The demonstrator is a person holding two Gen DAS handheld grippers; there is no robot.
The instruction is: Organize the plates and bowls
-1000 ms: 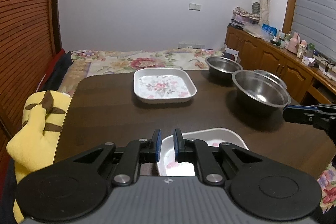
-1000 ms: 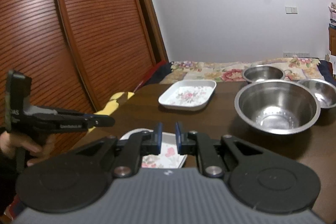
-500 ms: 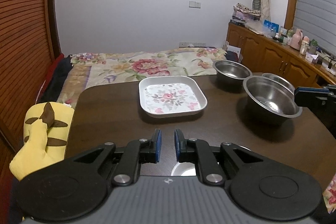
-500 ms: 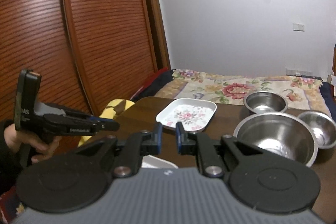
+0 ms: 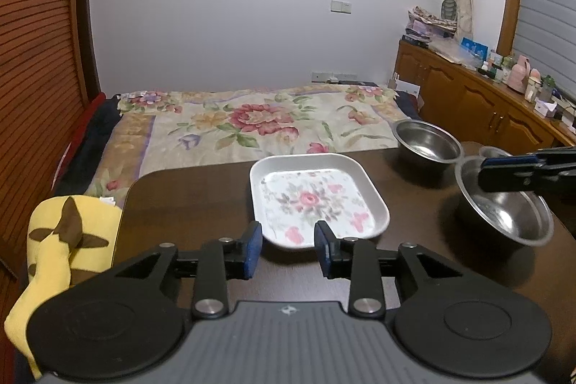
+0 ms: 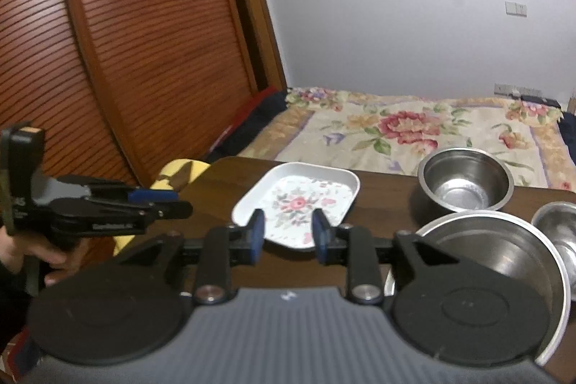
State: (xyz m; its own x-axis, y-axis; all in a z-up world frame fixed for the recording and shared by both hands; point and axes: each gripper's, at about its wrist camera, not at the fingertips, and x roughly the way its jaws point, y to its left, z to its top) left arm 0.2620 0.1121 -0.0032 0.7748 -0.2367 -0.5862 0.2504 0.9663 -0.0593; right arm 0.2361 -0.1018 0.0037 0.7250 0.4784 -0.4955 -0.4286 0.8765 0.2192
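Nearest the cameras, left tool (image 5: 288, 249) and right tool (image 6: 288, 235) both stand wide apart, gripping nothing. Just beyond them the floral plate (image 5: 316, 204) rests flat on the bench (image 5: 187, 204). Right of it sits a large steel bowl (image 5: 504, 215); two smaller bowls (image 6: 466, 179) lie farther back.

A: what's the room like?
B: plain white wall (image 5: 234, 6) up top, slatted reddish-brown wooden doors (image 6: 126, 42) at left, flower-patterned bedspread (image 5: 252, 121) mid-frame, wooden cabinets (image 5: 468, 103) at right.
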